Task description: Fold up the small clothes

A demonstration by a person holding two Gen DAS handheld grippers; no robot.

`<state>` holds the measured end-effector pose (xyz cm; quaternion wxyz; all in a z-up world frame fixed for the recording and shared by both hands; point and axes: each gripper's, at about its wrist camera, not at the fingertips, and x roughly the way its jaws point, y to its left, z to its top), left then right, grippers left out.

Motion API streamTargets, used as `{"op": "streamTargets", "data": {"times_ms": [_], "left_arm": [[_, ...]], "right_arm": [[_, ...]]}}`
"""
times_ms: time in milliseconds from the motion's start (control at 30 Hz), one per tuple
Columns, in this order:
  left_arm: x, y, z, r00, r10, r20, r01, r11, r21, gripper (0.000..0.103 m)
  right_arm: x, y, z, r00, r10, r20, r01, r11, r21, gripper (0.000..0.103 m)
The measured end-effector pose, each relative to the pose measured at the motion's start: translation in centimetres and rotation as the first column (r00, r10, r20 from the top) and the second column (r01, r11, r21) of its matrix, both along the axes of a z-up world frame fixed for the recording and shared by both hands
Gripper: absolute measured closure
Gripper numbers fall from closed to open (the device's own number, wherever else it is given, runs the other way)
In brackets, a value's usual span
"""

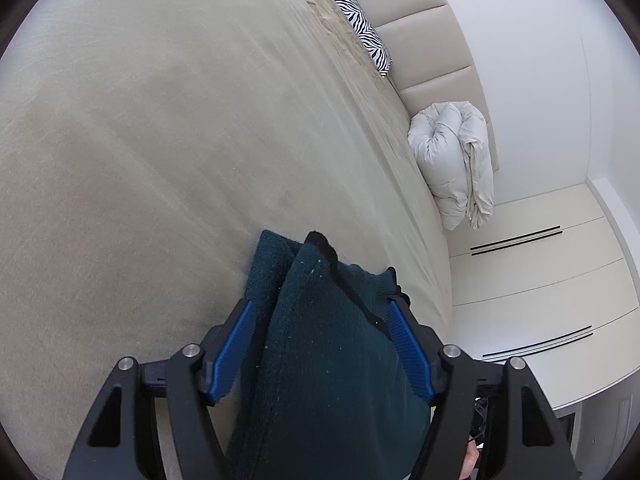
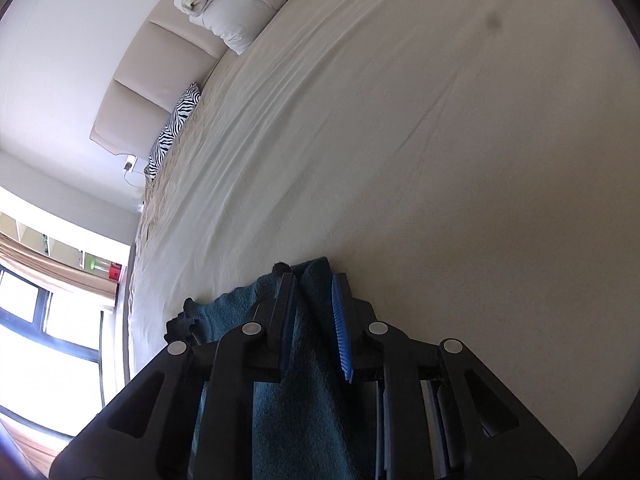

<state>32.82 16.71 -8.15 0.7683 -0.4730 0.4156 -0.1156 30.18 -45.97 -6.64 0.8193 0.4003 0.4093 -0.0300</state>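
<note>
Over beige bed [image 1: 160, 160], both grippers [image 1: 320, 308] [image 2: 314, 280] clench teal knit [image 1: 320, 360], hanging lengthwise.

No readable text, label, brand, number or sign anywhere in either wrist view, on cloth, bedding, wall or furniture.

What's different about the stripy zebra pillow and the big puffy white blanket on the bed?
The zebra pillow has bold black and white stripes; the puffy blanket is plain off-white. The pillow looks small and flat, while the blanket is bigger, bulging and folded over in a bundle. In the left wrist view the pillow sits farther along the headboard than the blanket. Both rest at the head of the bed, against the headboard.
</note>
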Motion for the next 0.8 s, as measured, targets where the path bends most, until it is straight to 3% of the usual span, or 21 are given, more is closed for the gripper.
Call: {"op": "streamTargets", "data": {"times_ms": [133,200,267,300,500,567,633,733,800], "left_arm": [[-1.9,0.1,1.8,0.999,-0.014,0.045,0.012,0.998,0.06,0.032],[-3.0,-0.5,2.4,0.998,-0.043,0.055,0.037,0.993,0.115,0.032],[-4.4,-1.4,2.4,0.996,-0.074,0.051,0.065,0.984,0.166,0.032],[-5.2,-1.9,2.3,0.995,-0.088,0.045,0.078,0.979,0.188,0.032],[-9.1,-4.0,0.9,0.994,-0.11,0.018,0.101,0.958,0.269,0.033],[-9.7,-4.5,0.8,0.993,-0.113,0.02,0.102,0.95,0.296,0.033],[-10.1,-5.0,0.8,0.993,-0.114,0.024,0.1,0.94,0.327,0.035],[-10.4,-5.4,0.4,0.992,-0.124,0.016,0.111,0.931,0.347,0.044],[-10.5,-5.4,0.3,0.993,-0.115,0.013,0.102,0.924,0.368,0.056]], "right_arm": [[-1.4,1.9,0.8,0.997,0.077,-0.016,-0.078,0.989,-0.124,0.085],[-1.9,3.1,1.3,0.993,0.12,-0.024,-0.122,0.975,-0.185,0.077],[-2.1,3.8,1.7,0.989,0.148,-0.024,-0.15,0.962,-0.231,0.041],[-2.1,4.2,2.0,0.987,0.16,-0.012,-0.158,0.957,-0.242,0.039],[-3.6,6.4,2.7,0.976,0.215,-0.036,-0.215,0.923,-0.318,0.043],[-4.4,6.6,2.4,0.972,0.229,-0.05,-0.233,0.913,-0.335,0.063],[-5.4,6.8,2.0,0.968,0.24,-0.074,-0.25,0.905,-0.344,0.07],[-6.1,7.3,1.0,0.962,0.255,-0.098,-0.273,0.892,-0.361,0.072],[-6.6,7.7,0.4,0.96,0.259,-0.103,-0.279,0.884,-0.376,0.078]]}}
